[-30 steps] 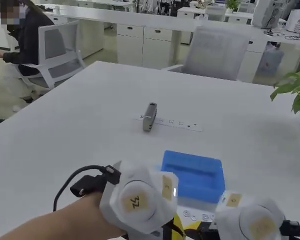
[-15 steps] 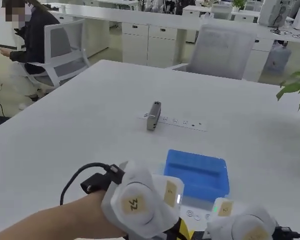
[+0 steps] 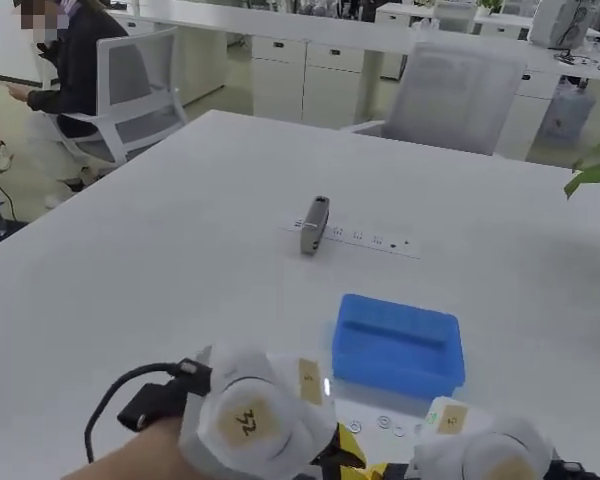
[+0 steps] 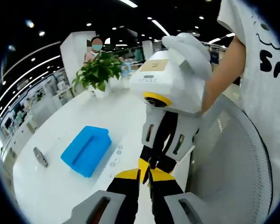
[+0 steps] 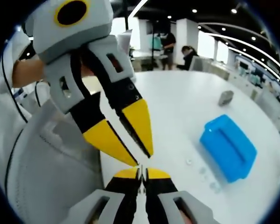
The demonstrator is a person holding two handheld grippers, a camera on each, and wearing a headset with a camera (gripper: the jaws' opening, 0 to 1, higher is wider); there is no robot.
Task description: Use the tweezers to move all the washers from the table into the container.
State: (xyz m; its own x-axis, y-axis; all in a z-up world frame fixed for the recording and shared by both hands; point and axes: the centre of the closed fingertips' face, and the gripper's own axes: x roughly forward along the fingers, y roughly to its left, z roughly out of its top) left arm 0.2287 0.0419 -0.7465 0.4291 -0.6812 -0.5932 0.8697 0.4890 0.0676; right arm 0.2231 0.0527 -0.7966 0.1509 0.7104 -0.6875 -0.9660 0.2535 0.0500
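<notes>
the left gripper (image 4: 145, 176) has its yellow tips pressed together in its own view, with a dark slit between them and nothing i can make out in the grip. the right gripper (image 5: 141, 176) is likewise closed down to a slit in its own view; a thin pale sliver sits in that slit, too small to name. the two point at each other, tips nearly meeting. the left gripper view has the right one coming down from above with a bare forearm behind it. the right gripper view has the left one slanting in from the upper left, its tips looking a shade apart from that angle. the head view gives their white backs at the bottom edge, a bit of yellow between them. the washers (image 3: 384, 422) lie loose in a small cluster on the table (image 3: 180, 230), between the grippers and the blue container (image 3: 398, 345), near its front wall. beyond the container the head view shows a power strip (image 3: 365, 240) with a grey block (image 3: 315, 225) at its left end, and a seated person (image 3: 65, 75) far off. the left gripper view adds a plant (image 4: 98, 72) past the container.
</notes>
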